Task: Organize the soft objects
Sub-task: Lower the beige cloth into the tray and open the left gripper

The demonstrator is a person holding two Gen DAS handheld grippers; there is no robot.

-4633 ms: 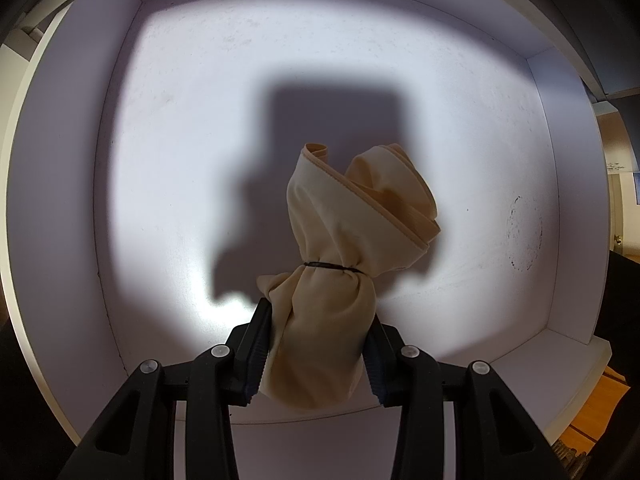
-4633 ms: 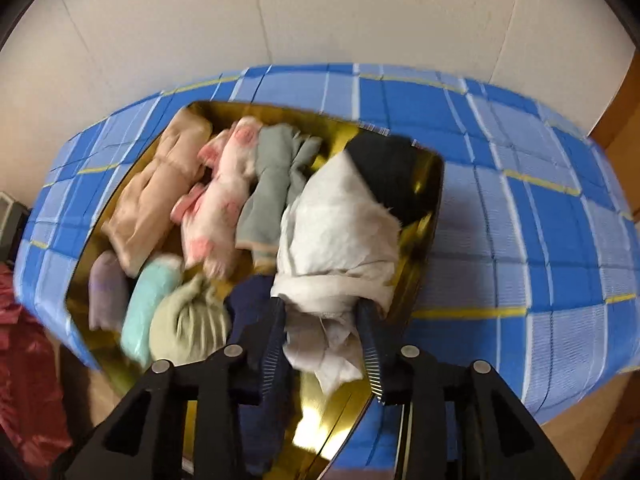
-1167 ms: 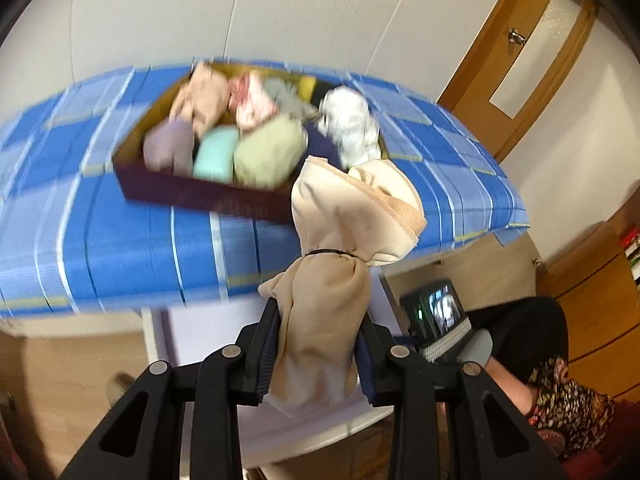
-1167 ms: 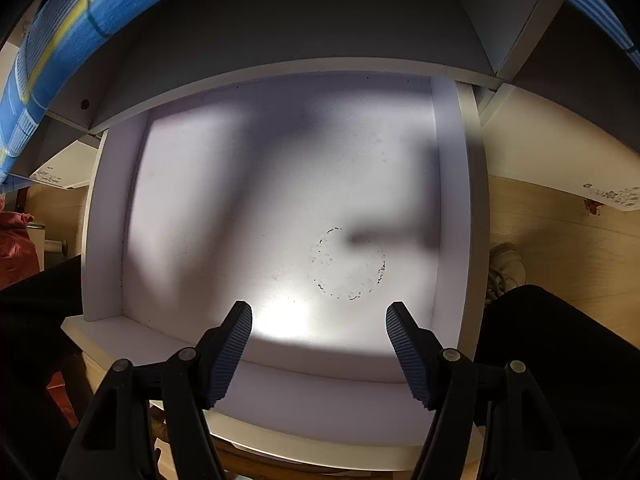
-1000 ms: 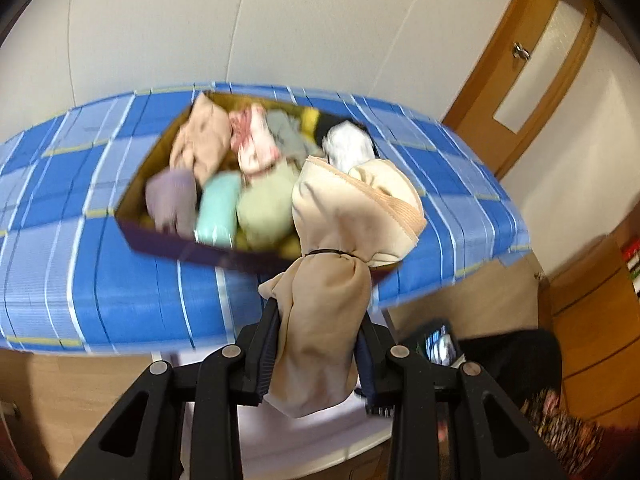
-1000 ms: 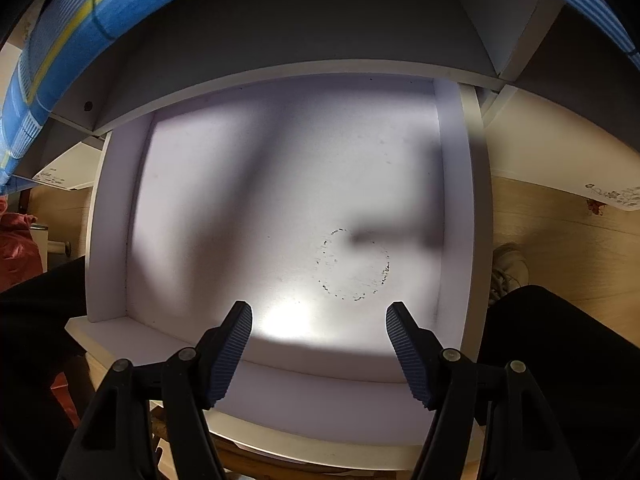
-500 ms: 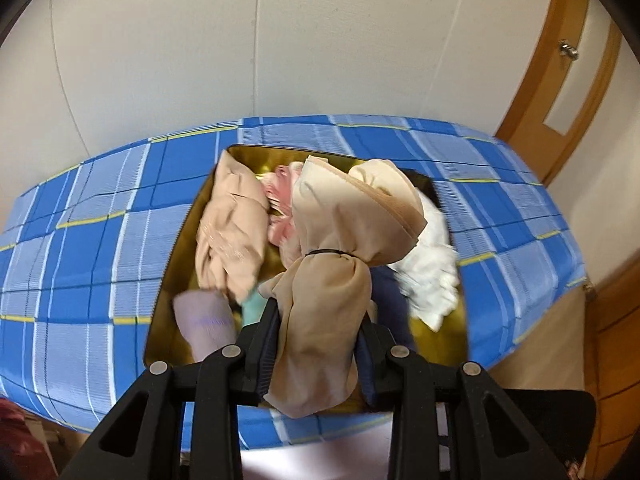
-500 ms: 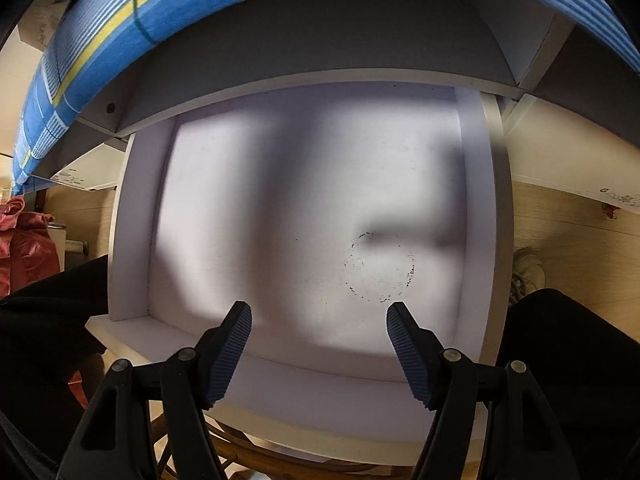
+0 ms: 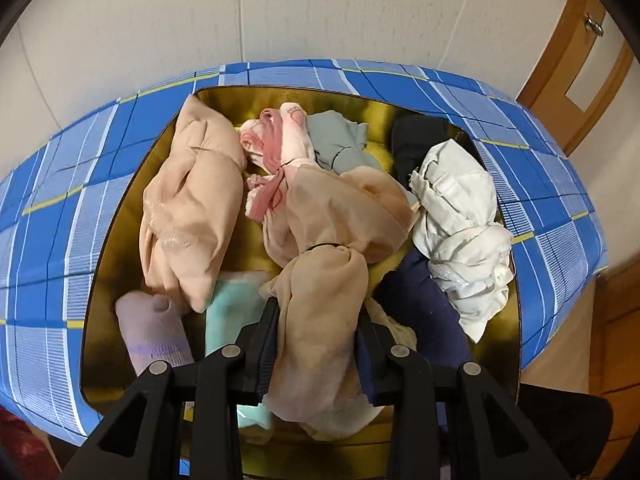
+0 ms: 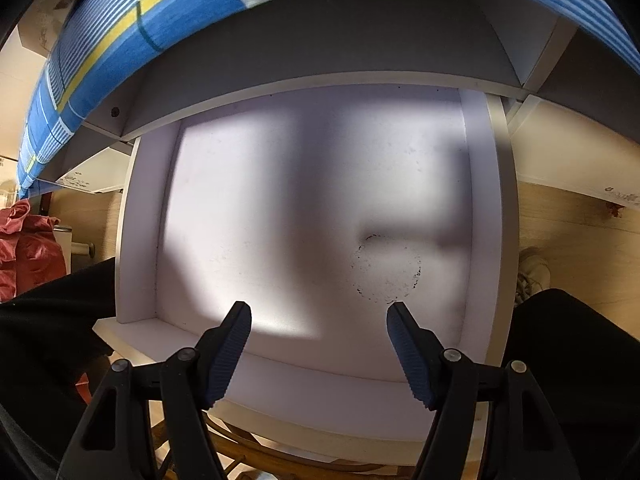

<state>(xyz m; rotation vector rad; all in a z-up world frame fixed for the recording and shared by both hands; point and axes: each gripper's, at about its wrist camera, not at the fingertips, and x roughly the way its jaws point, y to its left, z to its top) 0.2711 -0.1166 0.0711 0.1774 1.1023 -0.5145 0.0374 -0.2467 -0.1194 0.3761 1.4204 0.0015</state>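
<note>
Your left gripper [image 9: 316,344] is clamped on the lower half of a beige cloth bundle [image 9: 332,248] cinched by a thin black band, and you have it hanging right over the gold-lined box [image 9: 120,208] on the blue checked counter [image 9: 60,184]. The jaws are just starting to ease apart, though the pads are pressing the fabric for now. Holding below the band makes sense: the tie keeps the roll together, so the loose top flops forward without unrolling.

The box is crowded. There's a larger beige roll [image 9: 188,216] at the left, a pink bundle [image 9: 272,160] and a grey-green one [image 9: 340,144] towards the back, a white crumpled garment [image 9: 460,224] at the right rim, a navy piece [image 9: 420,304] beneath it, and a lilac sock [image 9: 156,332] and a mint roll [image 9: 228,300] near you. The only bare gold shows mid-box, so that looks like your drop spot.

Your right gripper [image 10: 320,344] sits spread and empty over a bare white drawer [image 10: 280,208] under the counter edge, with a faint dark ring mark on its floor. No brands or legible writing anywhere.
</note>
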